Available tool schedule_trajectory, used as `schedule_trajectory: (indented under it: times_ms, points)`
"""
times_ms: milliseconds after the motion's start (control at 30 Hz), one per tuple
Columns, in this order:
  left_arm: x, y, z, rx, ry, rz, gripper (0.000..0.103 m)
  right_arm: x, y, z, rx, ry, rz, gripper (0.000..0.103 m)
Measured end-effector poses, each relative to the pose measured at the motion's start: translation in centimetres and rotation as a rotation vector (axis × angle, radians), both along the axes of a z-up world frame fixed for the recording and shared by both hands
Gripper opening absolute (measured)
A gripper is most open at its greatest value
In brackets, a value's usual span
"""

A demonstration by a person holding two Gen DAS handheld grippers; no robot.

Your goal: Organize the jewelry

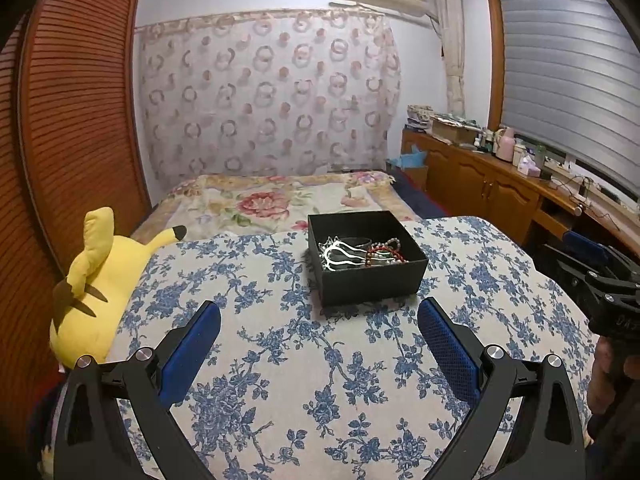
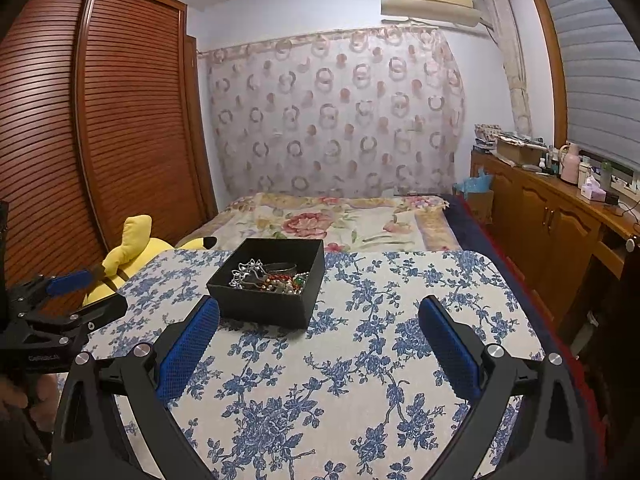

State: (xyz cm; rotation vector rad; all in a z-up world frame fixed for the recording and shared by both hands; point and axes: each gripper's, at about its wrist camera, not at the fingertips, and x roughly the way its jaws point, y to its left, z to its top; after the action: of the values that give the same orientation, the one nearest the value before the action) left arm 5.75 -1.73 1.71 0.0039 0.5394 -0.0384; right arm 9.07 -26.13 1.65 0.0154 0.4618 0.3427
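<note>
Black box (image 1: 366,258) (jewelry inside) sits beyond both spread, empty claws (image 1: 319,314) (image 2: 319,314).

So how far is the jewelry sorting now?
Nothing looks sorted yet. The jewelry lies tangled together in the black box on the floral cloth. The left gripper and right gripper are both open and hold nothing. All picking and arranging remains.

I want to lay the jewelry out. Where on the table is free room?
The floral cloth is bare in front of the black box and to its right, up to the table edge. The box's left side is tighter, beside the yellow plush. Inside the box is crowded.
</note>
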Motion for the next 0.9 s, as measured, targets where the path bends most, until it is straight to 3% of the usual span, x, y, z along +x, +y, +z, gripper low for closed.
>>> schedule_trajectory:
  times_ms: [900]
  points:
    - [-0.30,0.56,0.26,-0.027,-0.024,0.028,0.095,-0.12,0.35,-0.26,-0.002,-0.002,0.000,0.101]
